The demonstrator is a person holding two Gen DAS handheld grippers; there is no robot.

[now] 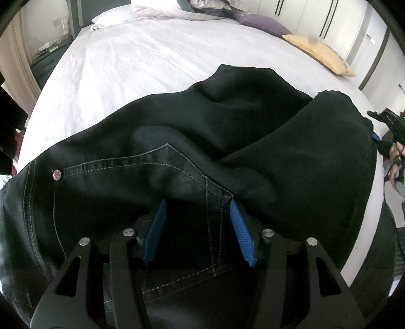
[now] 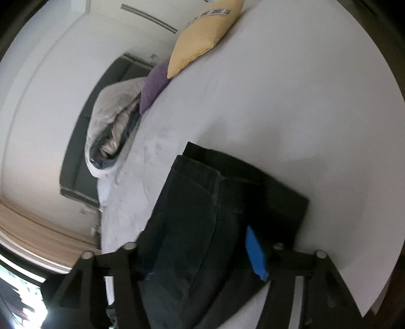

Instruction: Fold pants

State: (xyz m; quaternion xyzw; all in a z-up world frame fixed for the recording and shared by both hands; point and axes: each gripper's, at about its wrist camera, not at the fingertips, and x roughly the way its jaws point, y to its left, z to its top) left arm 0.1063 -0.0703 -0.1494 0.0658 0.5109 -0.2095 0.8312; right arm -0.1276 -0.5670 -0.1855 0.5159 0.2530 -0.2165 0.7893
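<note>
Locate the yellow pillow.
Left wrist view, upper right: the yellow pillow lies at the bed's far edge, beside the purple pillow, beyond the pants.

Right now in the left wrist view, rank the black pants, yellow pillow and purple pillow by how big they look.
1. black pants, by far, though they are nearest the camera
2. yellow pillow
3. purple pillow, partly hidden, so its place against the yellow one is uncertain
</note>
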